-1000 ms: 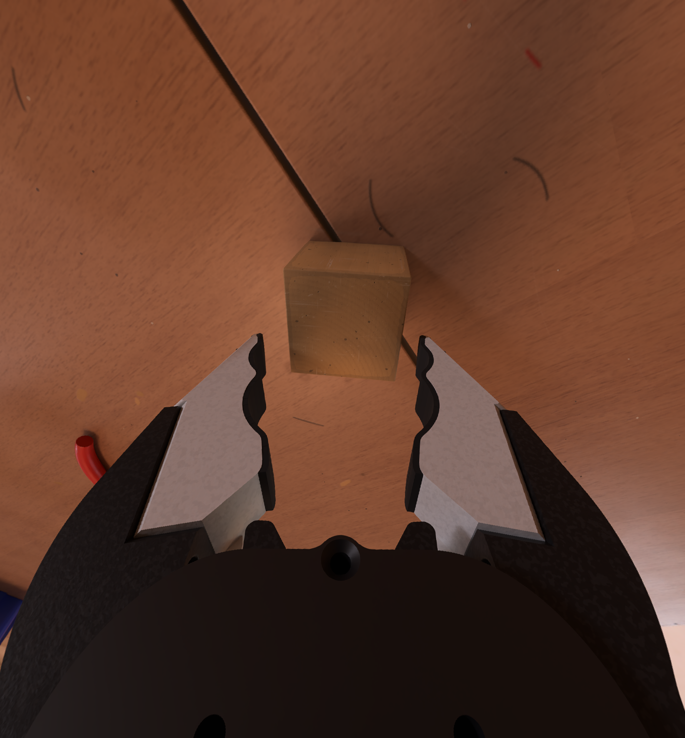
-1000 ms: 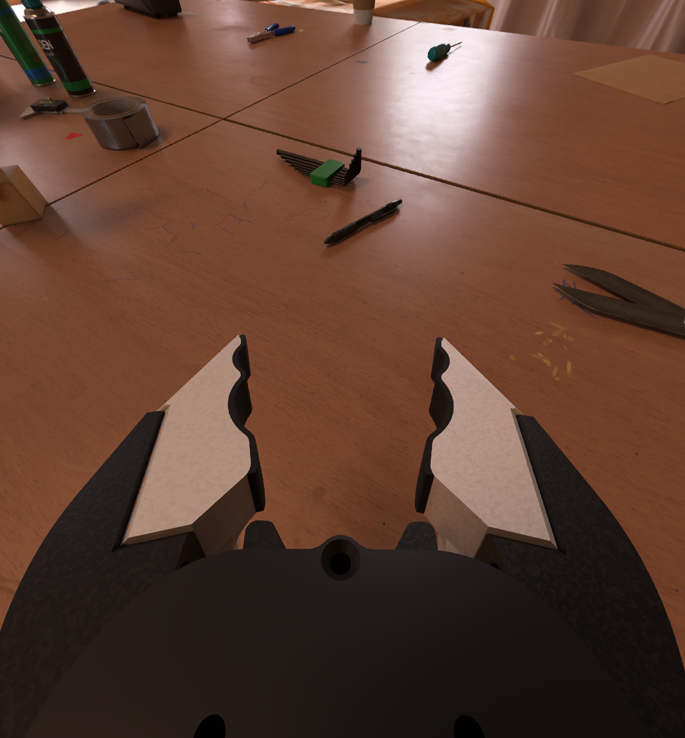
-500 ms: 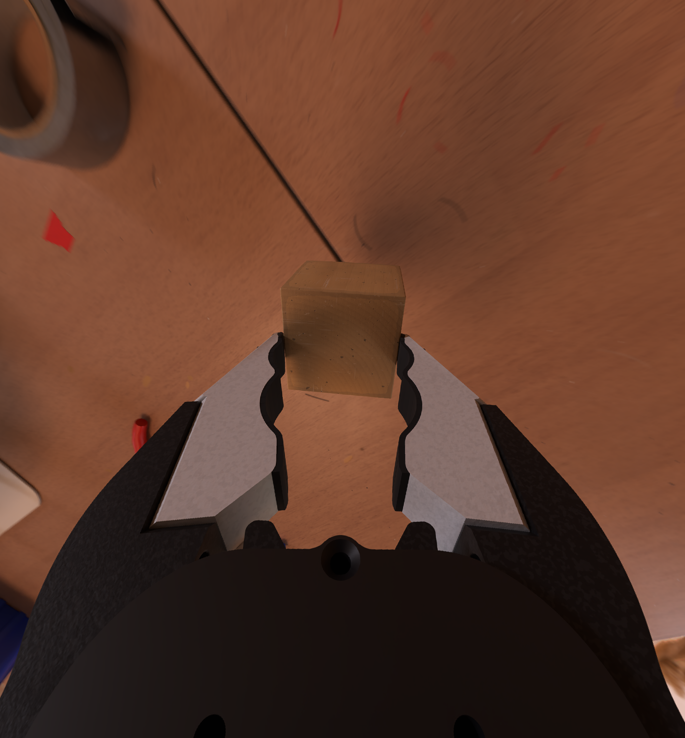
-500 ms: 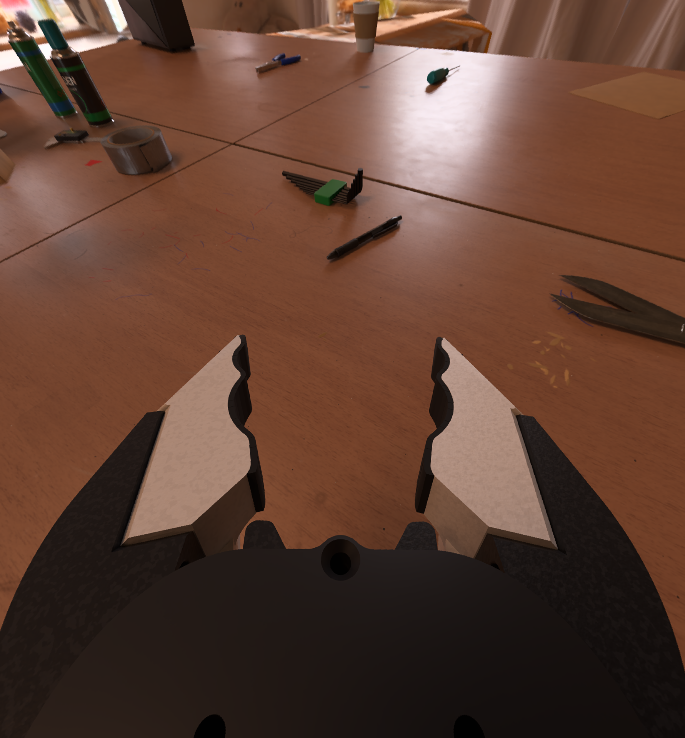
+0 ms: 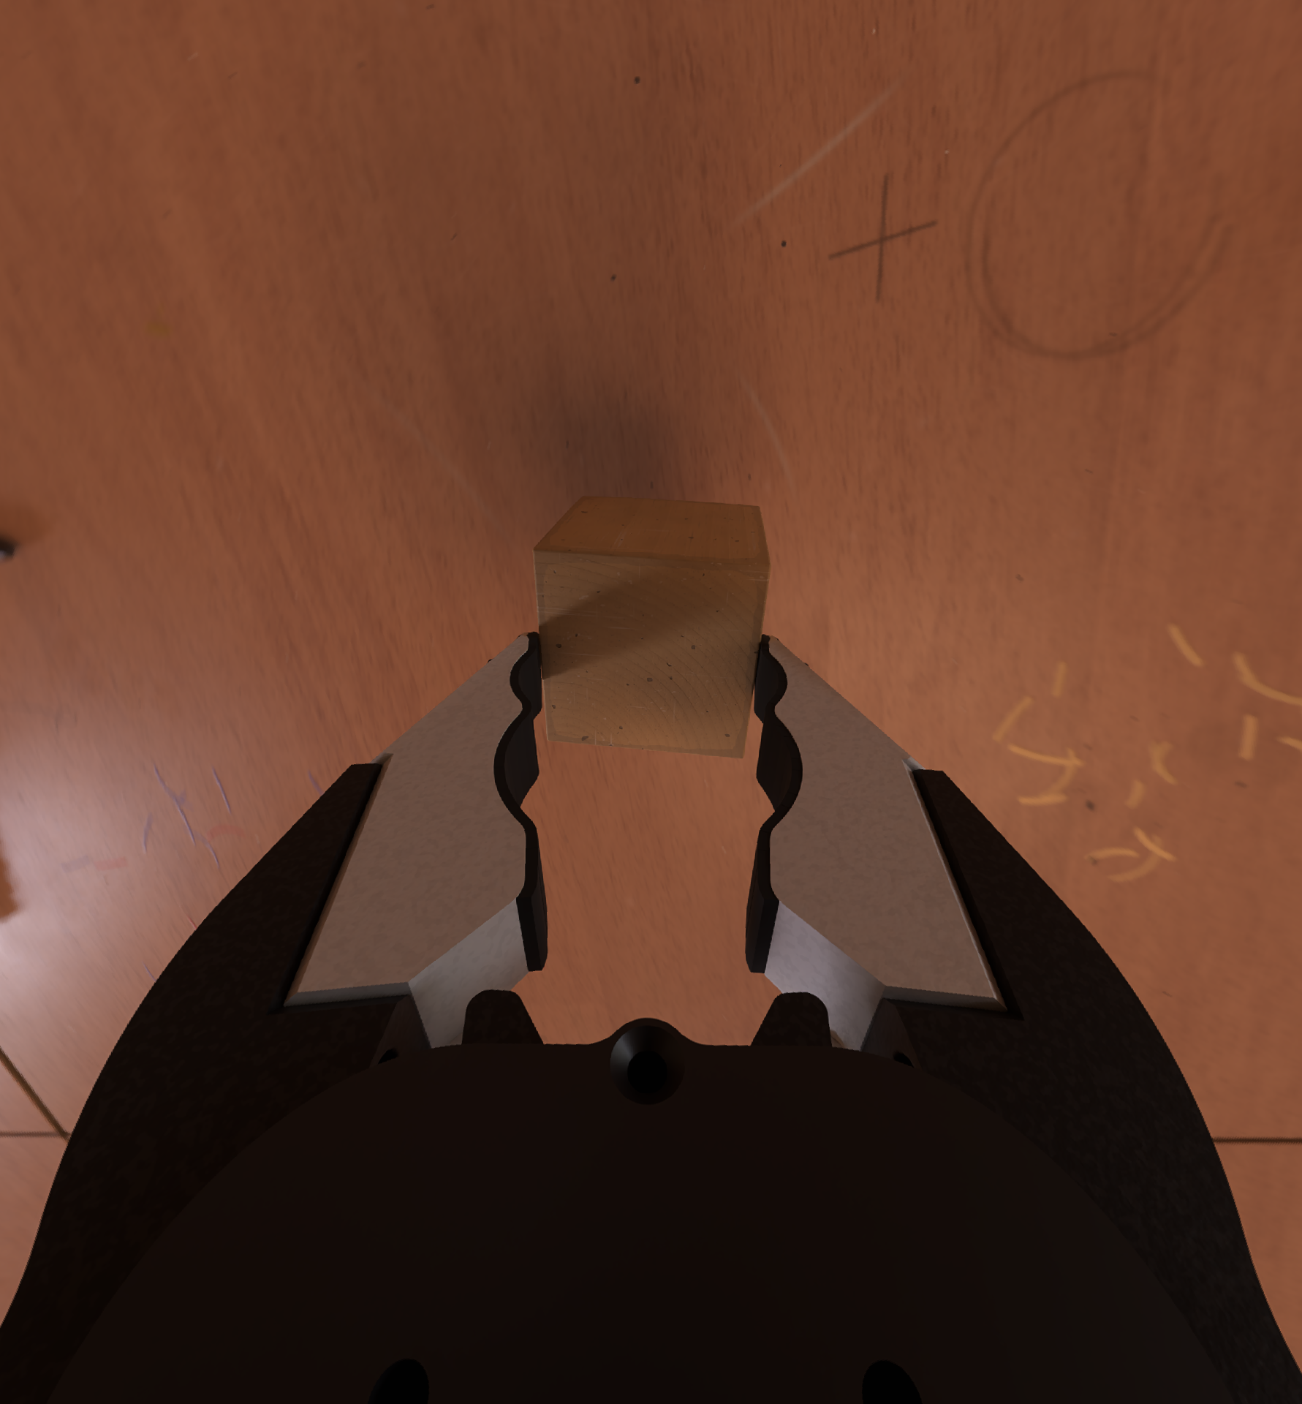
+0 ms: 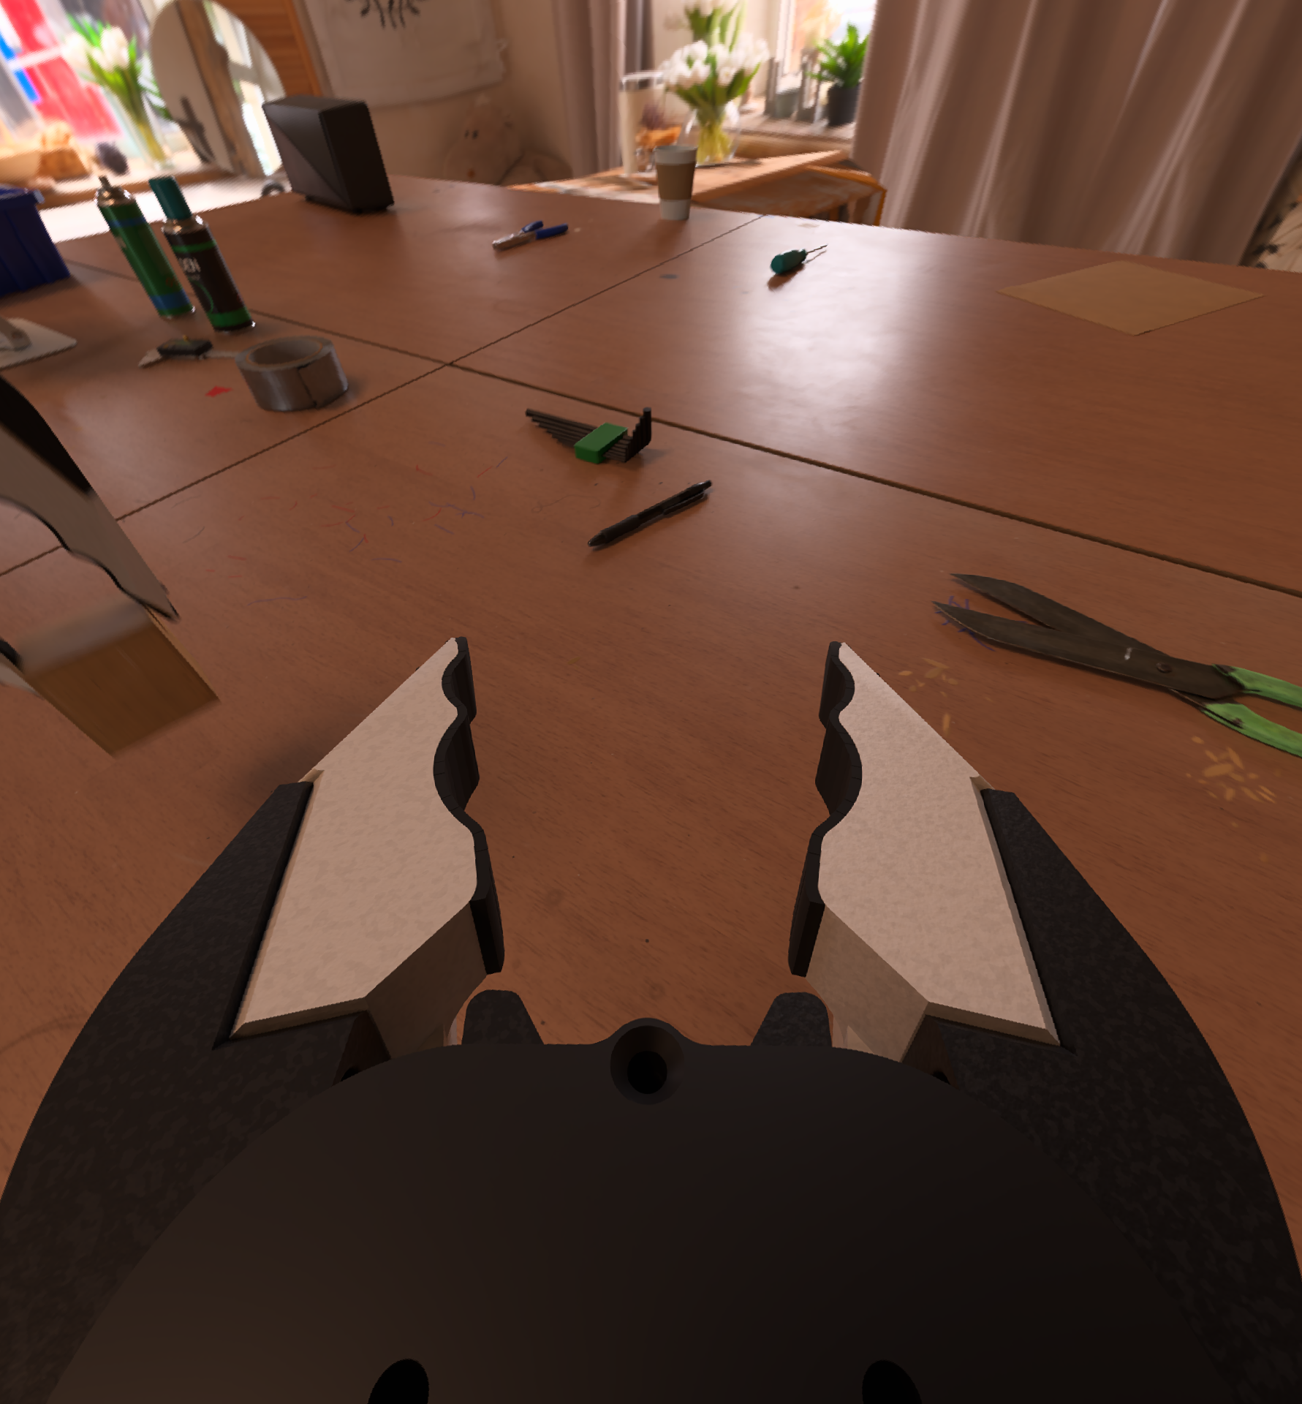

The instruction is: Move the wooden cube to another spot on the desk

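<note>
My left gripper [image 5: 646,659] is shut on the wooden cube [image 5: 647,630], a light tan block held at the fingertips above the brown desk [image 5: 328,266]. A soft shadow lies on the desk beyond the cube. In the right wrist view the cube [image 6: 127,687] and the left gripper's fingers [image 6: 40,494] show at the left edge, lifted off the desk and tilted. My right gripper [image 6: 646,661] is open and empty, hovering over the bare desk [image 6: 647,760].
Scissors with green handles [image 6: 1134,661] lie to the right. A black pen [image 6: 651,513], a hex key set [image 6: 594,437], a tape roll [image 6: 294,372], two spray cans [image 6: 177,254], a screwdriver [image 6: 792,260] and a paper cup [image 6: 674,182] lie farther off. A pencilled cross and circle [image 5: 1088,220] mark the desk.
My left gripper closed on the cube, lifted it and carried it across the desk toward the right gripper. The right gripper stayed open and tilted upward, showing more of the room.
</note>
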